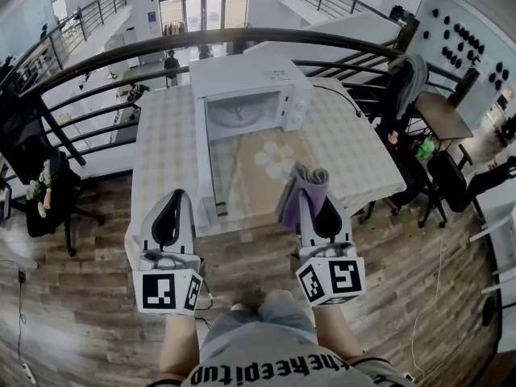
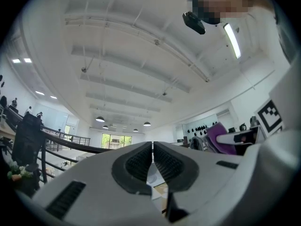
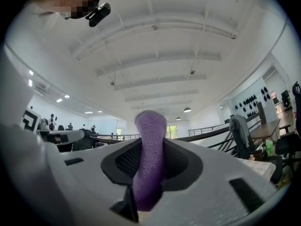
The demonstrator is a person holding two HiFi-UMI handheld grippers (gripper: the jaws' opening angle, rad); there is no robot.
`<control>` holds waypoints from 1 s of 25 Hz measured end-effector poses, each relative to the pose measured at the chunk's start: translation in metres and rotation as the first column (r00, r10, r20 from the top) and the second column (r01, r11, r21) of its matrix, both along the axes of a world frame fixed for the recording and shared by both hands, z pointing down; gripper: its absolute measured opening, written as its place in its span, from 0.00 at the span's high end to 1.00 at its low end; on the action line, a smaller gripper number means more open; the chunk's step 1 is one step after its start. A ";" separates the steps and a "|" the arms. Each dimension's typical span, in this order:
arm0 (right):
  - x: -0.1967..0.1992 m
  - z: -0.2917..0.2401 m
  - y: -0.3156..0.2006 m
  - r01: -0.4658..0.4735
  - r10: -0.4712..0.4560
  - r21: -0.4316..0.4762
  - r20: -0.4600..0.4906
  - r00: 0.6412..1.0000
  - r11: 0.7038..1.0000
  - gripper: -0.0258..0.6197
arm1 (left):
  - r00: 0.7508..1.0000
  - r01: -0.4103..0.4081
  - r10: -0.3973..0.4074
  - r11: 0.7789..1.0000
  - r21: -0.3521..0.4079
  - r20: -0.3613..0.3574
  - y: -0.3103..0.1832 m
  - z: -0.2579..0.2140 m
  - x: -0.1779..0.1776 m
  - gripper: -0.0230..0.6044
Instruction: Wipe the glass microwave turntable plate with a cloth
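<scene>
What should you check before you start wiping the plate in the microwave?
1. Cloth held tight: ok. The purple cloth is pinched between the jaws of the right gripper.
2. Other gripper free: ok. The left gripper is shut with nothing in it.
3. Microwave door open: ok. It is swung out toward the person.
4. Plate found: ok. The glass plate sits inside the microwave.
5. Cloth close to the plate: not ok. Both grippers are at the near edge of the table.
6. Where the plate is dirty: cannot tell.
</scene>
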State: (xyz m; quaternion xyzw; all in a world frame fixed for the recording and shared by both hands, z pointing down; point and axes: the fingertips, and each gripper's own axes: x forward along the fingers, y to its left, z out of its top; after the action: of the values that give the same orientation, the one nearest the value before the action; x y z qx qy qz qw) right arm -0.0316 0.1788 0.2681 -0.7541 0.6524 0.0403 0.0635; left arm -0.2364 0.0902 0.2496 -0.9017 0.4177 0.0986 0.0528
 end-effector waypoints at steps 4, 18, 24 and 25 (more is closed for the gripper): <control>0.010 0.008 -0.010 -0.005 0.005 -0.012 0.016 1.000 1.000 0.80 | 1.000 -0.001 0.001 1.000 -0.006 0.002 -0.011 0.002 0.007 0.94; 0.071 0.001 -0.112 0.054 -0.054 0.008 0.029 0.998 0.998 0.80 | 0.999 0.050 -0.049 0.997 0.052 -0.017 -0.094 -0.025 0.059 0.94; 0.103 -0.006 -0.158 0.095 -0.096 0.019 0.026 0.995 0.995 0.80 | 0.998 0.064 -0.062 0.995 0.077 -0.024 -0.125 -0.040 0.094 0.94; 0.109 -0.007 -0.165 0.103 -0.103 0.018 0.027 0.994 0.995 0.80 | 0.998 0.065 -0.063 0.995 0.079 -0.024 -0.130 -0.041 0.100 0.94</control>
State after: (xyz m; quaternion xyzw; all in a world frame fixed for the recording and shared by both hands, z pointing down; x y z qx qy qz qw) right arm 0.0774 0.0139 0.2614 -0.7194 0.6891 0.0321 0.0808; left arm -0.1361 -0.0399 0.2082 -0.8838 0.4428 0.1231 0.0875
